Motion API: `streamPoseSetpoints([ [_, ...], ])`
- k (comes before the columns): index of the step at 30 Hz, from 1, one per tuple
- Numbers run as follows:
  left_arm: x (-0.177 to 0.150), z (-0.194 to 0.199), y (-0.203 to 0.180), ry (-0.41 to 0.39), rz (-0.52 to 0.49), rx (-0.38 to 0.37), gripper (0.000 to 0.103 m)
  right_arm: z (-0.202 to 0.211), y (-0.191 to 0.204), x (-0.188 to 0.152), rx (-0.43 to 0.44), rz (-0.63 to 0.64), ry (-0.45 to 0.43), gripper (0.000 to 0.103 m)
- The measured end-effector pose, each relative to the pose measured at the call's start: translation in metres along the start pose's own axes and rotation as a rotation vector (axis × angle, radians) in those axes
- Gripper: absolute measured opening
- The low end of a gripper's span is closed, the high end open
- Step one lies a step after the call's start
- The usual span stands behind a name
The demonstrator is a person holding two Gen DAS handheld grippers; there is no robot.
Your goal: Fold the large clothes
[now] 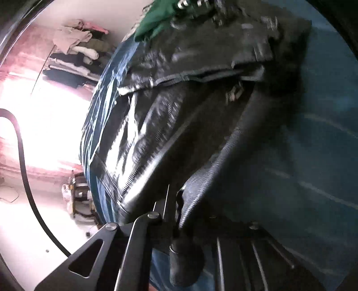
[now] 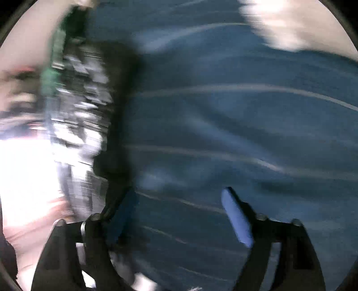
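Note:
A large black garment (image 1: 179,107) lies spread on a blue striped sheet (image 1: 313,156). My left gripper (image 1: 181,215) is shut on a fold of the black garment's edge, which runs up from between the fingers. In the right wrist view the picture is motion-blurred. My right gripper (image 2: 179,215) is open, its blue pads (image 2: 237,219) wide apart over the blue sheet (image 2: 223,123), with the black garment (image 2: 94,112) to its left. Nothing is between the right fingers.
A green cloth (image 1: 156,20) lies at the garment's far end. Folded clothes are stacked on a shelf (image 1: 76,51) at the back left. A black cable (image 1: 22,156) hangs at left. A white cloth (image 2: 290,24) lies at the top right.

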State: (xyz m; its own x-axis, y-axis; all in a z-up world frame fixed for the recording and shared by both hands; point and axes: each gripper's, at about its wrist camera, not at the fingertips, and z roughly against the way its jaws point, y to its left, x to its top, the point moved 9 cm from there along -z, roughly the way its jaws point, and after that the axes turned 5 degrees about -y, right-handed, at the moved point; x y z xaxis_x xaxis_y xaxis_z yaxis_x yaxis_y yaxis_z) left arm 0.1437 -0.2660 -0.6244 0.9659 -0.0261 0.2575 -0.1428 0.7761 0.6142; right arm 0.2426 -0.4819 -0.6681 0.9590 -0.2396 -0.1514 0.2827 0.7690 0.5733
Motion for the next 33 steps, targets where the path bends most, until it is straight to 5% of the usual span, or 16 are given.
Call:
streamPoseSetpoints([
  [3,0.004,0.005,0.012,-0.023,-0.008,-0.04,0.008,-0.017,0.037,0.028,0.191,-0.026,0.004,0.087],
  [7,0.011,0.005,0.024,-0.047,-0.018,-0.099,0.008,-0.075,0.074,0.056,0.319,-0.137,0.017,0.083],
  [8,0.012,0.004,0.028,-0.042,-0.017,-0.129,0.008,-0.088,0.083,0.06,0.326,-0.158,0.007,0.071],
  [9,0.013,0.006,0.028,-0.042,-0.024,-0.145,0.008,-0.096,0.091,0.063,0.321,-0.172,-0.01,0.027],
  [12,0.016,0.01,0.041,-0.04,-0.018,-0.231,0.008,-0.115,0.131,0.053,0.26,-0.18,-0.065,0.025],
  [20,0.029,0.003,0.14,0.019,0.148,-0.551,0.013,-0.009,0.248,0.023,0.162,-0.02,-0.152,0.023],
  [22,0.037,-0.012,0.171,0.035,0.195,-0.587,0.013,-0.011,0.289,0.025,0.126,0.027,-0.153,0.023],
  [27,0.049,-0.069,0.23,0.086,0.325,-0.643,0.014,-0.079,0.4,0.024,-0.053,0.166,-0.123,0.024],
  [30,0.045,-0.115,0.252,0.15,0.427,-0.694,0.019,-0.143,0.435,0.027,-0.174,0.218,-0.076,0.025],
  [32,0.037,-0.147,0.263,0.195,0.492,-0.689,0.037,-0.178,0.443,0.027,-0.252,0.248,-0.039,0.031],
  [33,0.032,-0.164,0.271,0.208,0.509,-0.662,0.057,-0.201,0.445,0.029,-0.291,0.248,-0.018,0.038],
])
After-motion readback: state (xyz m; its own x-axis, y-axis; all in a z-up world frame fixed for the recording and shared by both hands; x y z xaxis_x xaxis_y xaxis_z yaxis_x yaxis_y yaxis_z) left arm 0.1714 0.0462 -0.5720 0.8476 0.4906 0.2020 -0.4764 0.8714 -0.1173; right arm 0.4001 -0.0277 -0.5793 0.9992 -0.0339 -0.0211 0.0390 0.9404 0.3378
